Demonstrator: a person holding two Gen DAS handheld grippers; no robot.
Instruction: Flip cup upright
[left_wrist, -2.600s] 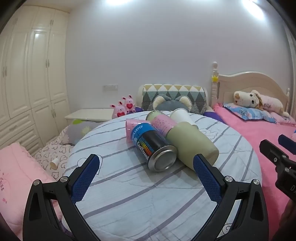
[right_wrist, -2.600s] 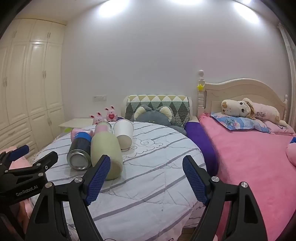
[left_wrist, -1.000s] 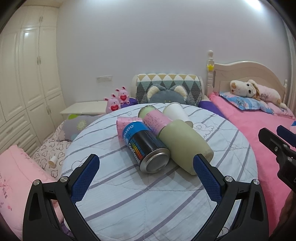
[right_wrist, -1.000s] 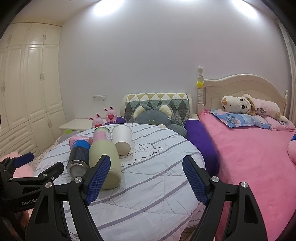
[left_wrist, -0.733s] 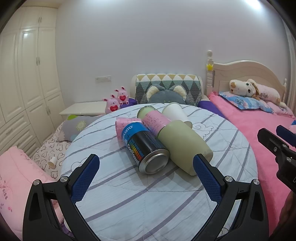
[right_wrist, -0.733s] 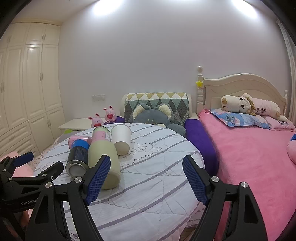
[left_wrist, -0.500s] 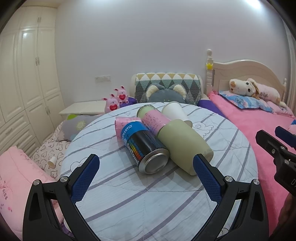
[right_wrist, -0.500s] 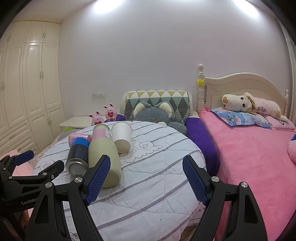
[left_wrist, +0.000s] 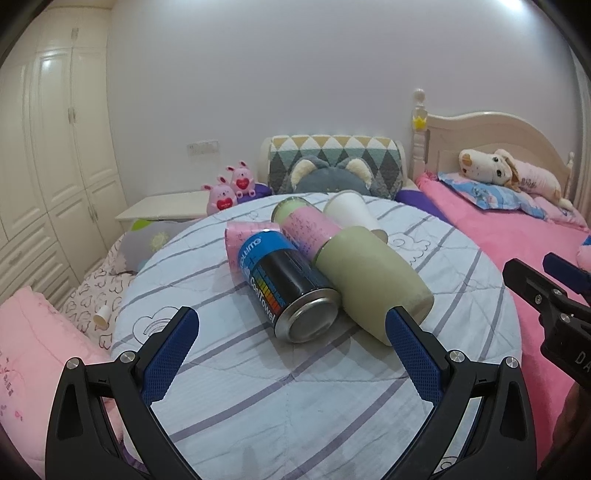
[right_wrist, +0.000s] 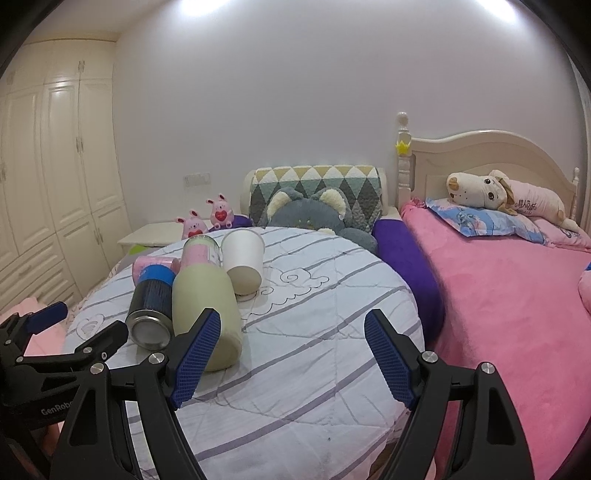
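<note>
Lying on its side toward the far edge of the round table (right_wrist: 332, 350), the white paper cup (right_wrist: 242, 258) is pointing its long axis roughly at the right gripper (right_wrist: 291, 317), narrow end nearest, I think; right gripper is hanging over the near edge, jaws wide apart and empty; left gripper (left_wrist: 291, 317) is likewise gaping and empty, but the spray can (left_wrist: 288, 284) and green tumbler (left_wrist: 369, 284) are blocking its line; right is looking nearer.

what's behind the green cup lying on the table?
Behind the green cup lie a pink-labelled jar and a white paper cup. Whether they touch it is hidden.
</note>
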